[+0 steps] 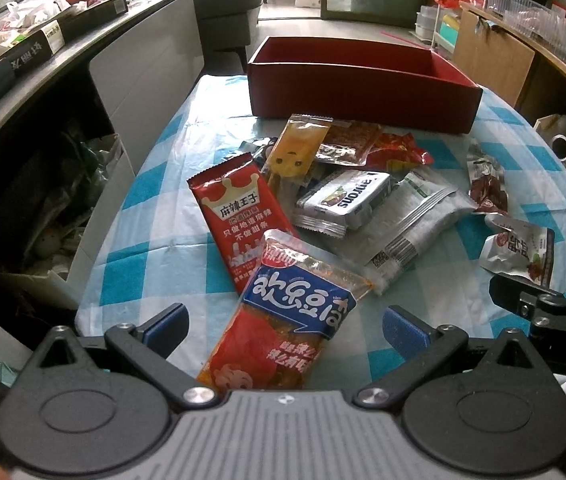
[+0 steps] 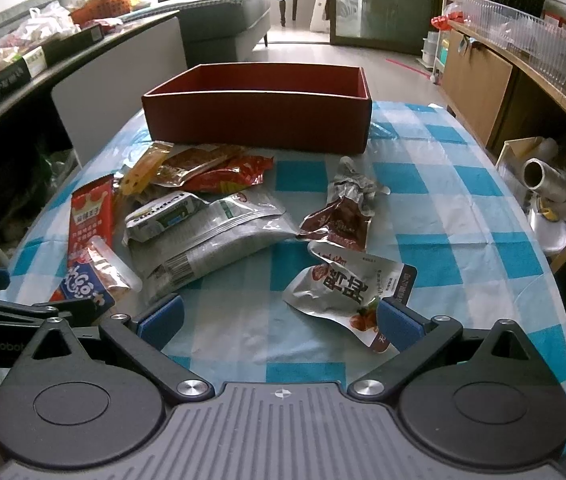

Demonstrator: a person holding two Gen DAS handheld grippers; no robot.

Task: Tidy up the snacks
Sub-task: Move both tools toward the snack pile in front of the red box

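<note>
A red open box [image 1: 363, 88] [image 2: 259, 120] stands at the far side of the checked table; no snack shows inside it. Several snack packets lie in a pile before it. My left gripper [image 1: 285, 328] is open, its fingers either side of an orange and blue packet [image 1: 283, 312]. A red crown packet [image 1: 239, 216] lies just beyond. My right gripper [image 2: 279, 320] is open and holds nothing, with a silver packet [image 2: 347, 292] by its right finger [image 2: 399, 326]. A large silver bag [image 2: 211, 236] and a brown packet [image 2: 339, 220] lie further ahead.
The blue-and-white checked cloth [image 2: 463, 216] covers the table. A dark counter with boxes [image 1: 23, 56] runs along the left. Wooden shelving [image 2: 523, 80] and a metal tube [image 2: 543, 176] stand to the right. The right gripper's fingers show at the right edge of the left wrist view [image 1: 555, 300].
</note>
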